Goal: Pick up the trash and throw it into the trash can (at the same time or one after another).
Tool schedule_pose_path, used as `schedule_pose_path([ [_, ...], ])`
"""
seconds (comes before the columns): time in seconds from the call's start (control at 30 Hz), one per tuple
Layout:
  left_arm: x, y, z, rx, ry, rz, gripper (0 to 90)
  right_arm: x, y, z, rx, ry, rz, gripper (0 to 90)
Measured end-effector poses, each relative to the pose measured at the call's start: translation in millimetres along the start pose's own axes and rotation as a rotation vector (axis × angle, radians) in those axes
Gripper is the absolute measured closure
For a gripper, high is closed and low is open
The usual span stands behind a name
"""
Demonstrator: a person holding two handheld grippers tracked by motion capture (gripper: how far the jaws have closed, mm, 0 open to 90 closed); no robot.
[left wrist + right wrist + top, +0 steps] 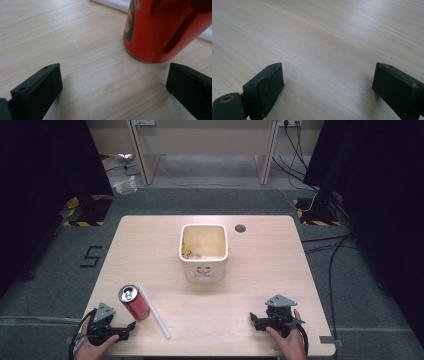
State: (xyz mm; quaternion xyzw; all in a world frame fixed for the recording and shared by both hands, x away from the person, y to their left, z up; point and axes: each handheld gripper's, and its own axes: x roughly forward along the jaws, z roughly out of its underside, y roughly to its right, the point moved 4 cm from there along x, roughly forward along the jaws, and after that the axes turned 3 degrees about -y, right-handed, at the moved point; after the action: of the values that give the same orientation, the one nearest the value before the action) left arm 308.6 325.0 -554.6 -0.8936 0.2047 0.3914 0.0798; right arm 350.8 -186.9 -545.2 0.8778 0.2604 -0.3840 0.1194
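While both grippers rest near the front edge of a pale wooden table, a red drinks can stands upright just beyond the left gripper.

Held in the person's left hand, the left gripper has its jaws spread wide with nothing between them; the can sits just ahead, toward its right jaw. A white tube lies beside the can. Held in the right hand, the right gripper is also wide open and empty over bare wood. A white square bin stands at the table's centre.
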Motion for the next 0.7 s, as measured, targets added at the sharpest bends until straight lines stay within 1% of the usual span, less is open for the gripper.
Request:
schedule_pose_path([
  [0.3,0.4,-0.1,0.1,-0.002,0.008,0.001,0.0,-0.2,-0.5,0.3,0.005,0.0,0.003,10.2],
  [0.37,-0.1,-0.1,0.0,-0.002,0.007,0.005,0.0,-0.1,-0.5,0.3,0.004,0.001,0.003,10.2],
  [0.43,-1.8,0.5,0.0,0.002,0.007,0.013,1.9,-0.2,-0.5,0.3,0.004,0.0,0.003,10.2],
  [0.5,-4.9,1.5,-0.3,0.01,0.016,0.031,8.5,-0.2,-0.5,0.3,0.004,0.0,0.003,10.2],
  [0.53,-6.3,1.8,-0.4,0.015,0.019,0.039,15.4,-0.2,-0.5,0.3,0.004,0.0,0.003,10.2],
  [0.57,-7.4,2.8,-0.2,0.007,0.015,0.058,17.1,-0.1,-0.5,0.3,0.004,0.001,0.003,10.2],
  [0.6,-8.3,3.8,0.0,0.004,0.011,0.075,13.5,-0.2,-0.5,0.3,0.004,0.0,0.003,10.2],
  [0.63,-9.0,5.1,0.1,0.008,0.013,0.088,15.4,-0.2,-0.5,0.3,0.004,-0.001,0.003,10.1],
  [0.7,-9.3,7.8,-0.5,0.017,0.015,0.098,14.7,-0.2,-0.5,0.3,0.004,0.0,0.003,10.2],
])
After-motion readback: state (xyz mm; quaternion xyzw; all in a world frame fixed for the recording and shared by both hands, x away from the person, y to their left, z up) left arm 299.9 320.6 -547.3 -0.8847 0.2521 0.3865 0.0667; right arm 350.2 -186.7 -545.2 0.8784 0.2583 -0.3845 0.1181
